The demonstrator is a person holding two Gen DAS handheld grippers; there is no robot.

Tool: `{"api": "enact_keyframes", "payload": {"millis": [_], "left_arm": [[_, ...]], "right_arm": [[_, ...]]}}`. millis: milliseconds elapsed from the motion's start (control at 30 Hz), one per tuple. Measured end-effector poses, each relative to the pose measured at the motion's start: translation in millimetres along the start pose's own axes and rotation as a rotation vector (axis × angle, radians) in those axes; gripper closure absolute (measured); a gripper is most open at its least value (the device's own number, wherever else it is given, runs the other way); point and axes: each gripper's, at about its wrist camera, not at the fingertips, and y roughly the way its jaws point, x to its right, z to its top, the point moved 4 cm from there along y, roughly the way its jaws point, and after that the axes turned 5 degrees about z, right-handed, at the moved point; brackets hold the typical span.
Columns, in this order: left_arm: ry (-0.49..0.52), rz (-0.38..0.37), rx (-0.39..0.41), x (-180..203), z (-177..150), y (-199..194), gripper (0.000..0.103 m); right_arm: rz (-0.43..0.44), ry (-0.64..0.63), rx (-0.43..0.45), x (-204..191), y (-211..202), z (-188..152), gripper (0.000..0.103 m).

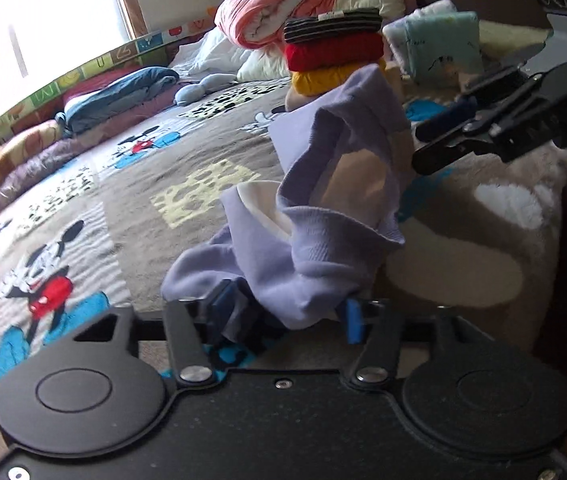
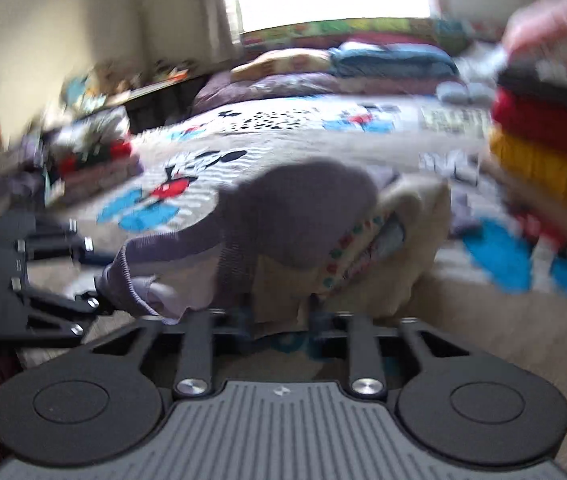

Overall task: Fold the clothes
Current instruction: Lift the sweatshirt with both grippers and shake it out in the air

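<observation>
Left claw (image 1: pixel 283 316) clamped on lilac garment (image 1: pixel 335 184), bunched, lifted above bed (image 1: pixel 131 200); blue pads partly buried in cloth. Right claw (image 1: pixel 427 144) at right, tips hidden behind garment's far edge; own view badly blurred, garment (image 2: pixel 299 216) covers fingertips, so cannot tell grip. Folded stack (image 1: pixel 333 56) beyond, striped, red, yellow; bottom hidden.

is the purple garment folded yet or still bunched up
Bunched up, not folded: the purple garment hangs crumpled between the left gripper and right gripper, lifted off the blanket.
</observation>
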Motion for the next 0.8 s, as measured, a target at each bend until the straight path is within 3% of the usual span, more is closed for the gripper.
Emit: {"api": "enact_keyframes", "payload": {"millis": [67,200,367,567,800], "left_arm": [[-0.001,-0.004,0.008,0.6,1.6,-5.5,0.046],[0.012,-0.012,0.023,5.1,3.9,-14.6,0.046],[0.059,-0.059,0.056,16.4,12.5,-25.2,0.034],[0.121,-0.085,0.042,21.7,18.9,-21.0,0.033],[0.114,-0.128,-0.013,8.5,17.1,1.1,0.035]], "right_arm": [[-0.041,-0.151,-0.015,-10.5,-9.3,2.3,0.056],[-0.128,-0.448,-0.022,-29.6,-24.0,8.4,0.041],[-0.144,-0.705,-0.03,-43.4,-27.7,22.4,0.031],[-0.04,-0.886,-0.128,-51.0,-17.3,41.8,0.029],[0.109,-0.981,-0.279,-55.4,2.3,65.4,0.029]]}}
